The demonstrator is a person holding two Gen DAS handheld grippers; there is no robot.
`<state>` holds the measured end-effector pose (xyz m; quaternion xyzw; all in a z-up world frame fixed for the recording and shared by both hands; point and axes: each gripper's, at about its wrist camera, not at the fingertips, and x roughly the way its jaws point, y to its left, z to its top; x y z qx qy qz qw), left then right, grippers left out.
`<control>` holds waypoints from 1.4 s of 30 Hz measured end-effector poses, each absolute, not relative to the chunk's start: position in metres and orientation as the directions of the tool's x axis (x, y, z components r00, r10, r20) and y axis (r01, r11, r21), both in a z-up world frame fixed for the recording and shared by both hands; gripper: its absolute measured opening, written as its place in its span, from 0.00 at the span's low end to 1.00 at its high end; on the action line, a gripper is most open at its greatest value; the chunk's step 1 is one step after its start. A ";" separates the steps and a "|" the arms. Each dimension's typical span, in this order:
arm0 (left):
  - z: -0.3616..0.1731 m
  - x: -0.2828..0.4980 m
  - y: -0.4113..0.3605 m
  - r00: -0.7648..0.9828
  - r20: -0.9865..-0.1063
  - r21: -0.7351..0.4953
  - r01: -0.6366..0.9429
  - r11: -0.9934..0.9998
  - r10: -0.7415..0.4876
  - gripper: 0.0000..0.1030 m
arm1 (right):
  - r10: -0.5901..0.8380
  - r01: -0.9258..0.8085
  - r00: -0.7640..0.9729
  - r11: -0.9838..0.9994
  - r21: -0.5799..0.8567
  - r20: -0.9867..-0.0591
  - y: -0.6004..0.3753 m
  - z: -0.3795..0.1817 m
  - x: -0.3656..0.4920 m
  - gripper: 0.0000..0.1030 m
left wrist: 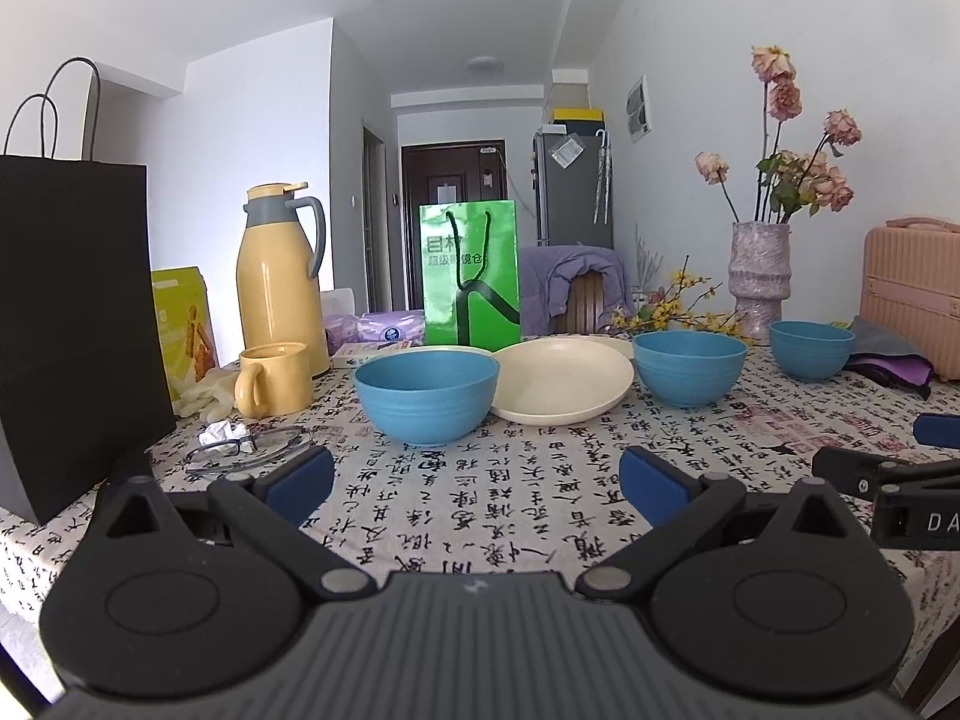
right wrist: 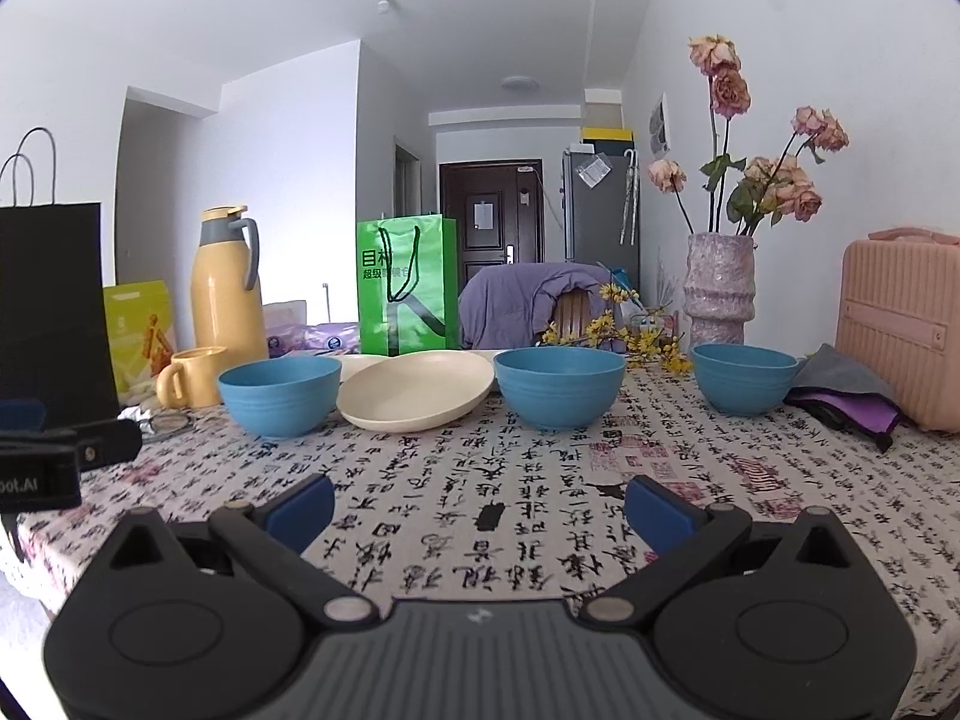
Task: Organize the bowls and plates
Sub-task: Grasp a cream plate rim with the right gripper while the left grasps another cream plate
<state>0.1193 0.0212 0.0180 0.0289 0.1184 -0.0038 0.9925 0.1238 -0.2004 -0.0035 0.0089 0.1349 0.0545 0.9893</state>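
Both the left gripper and right gripper hover over the table near its front edge, jaws released (nothing between them). Three blue bowls and cream plates sit toward the far edge.

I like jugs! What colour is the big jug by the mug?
Yellow jug with a grey handle and collar, seen best in the left wrist view.
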 end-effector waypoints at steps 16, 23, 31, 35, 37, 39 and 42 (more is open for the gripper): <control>0.014 0.200 0.032 0.949 -0.314 0.024 -0.019 1.000 0.025 1.00 | 0.134 -0.096 0.929 0.988 0.125 -0.345 -0.198 0.002 0.207 1.00; 0.011 0.242 0.032 0.931 -0.362 0.023 -0.045 0.999 0.051 1.00 | 0.151 -0.093 0.910 0.982 0.167 -0.386 -0.198 0.008 0.252 1.00; -0.002 0.296 0.040 0.878 -0.477 -0.099 -0.086 0.991 0.029 1.00 | 0.253 -0.138 0.860 0.951 0.275 -0.443 -0.203 0.005 0.321 1.00; -0.006 0.320 0.044 0.860 -0.510 -0.172 -0.111 0.979 0.008 1.00 | 0.287 -0.129 0.820 0.936 0.328 -0.495 -0.202 -0.005 0.358 1.00; -0.007 0.330 0.041 0.857 -0.515 -0.177 -0.121 0.977 0.013 1.00 | 0.291 -0.117 0.822 0.928 0.354 -0.490 -0.202 -0.010 0.375 1.00; -0.009 0.338 0.037 0.851 -0.525 -0.178 -0.125 0.976 0.013 1.00 | 0.287 -0.100 0.816 0.925 0.367 -0.502 -0.198 -0.014 0.394 0.99; -0.013 0.347 0.036 0.839 -0.544 -0.196 -0.131 0.972 0.003 1.00 | 0.275 -0.075 0.802 0.927 0.367 -0.531 -0.189 -0.022 0.420 0.85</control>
